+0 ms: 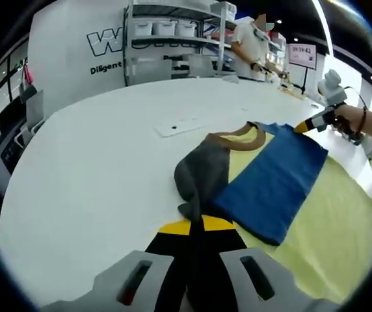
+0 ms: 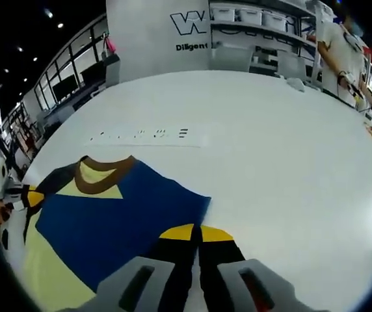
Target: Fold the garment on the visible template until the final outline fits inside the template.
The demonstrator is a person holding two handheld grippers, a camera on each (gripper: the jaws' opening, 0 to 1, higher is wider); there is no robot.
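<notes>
Blue-grey garment half-folded on yellow template; L tongs & R tongs both pinching its edge.

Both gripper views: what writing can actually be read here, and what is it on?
"W", cut off: large outlined letter on the white wall panel.
"Diligent", cut off after that: smaller line beneath it.
Digits on the pink-framed wall display: too blurred to read.
Marks on the white strip lying on the table: too small to read.
</notes>
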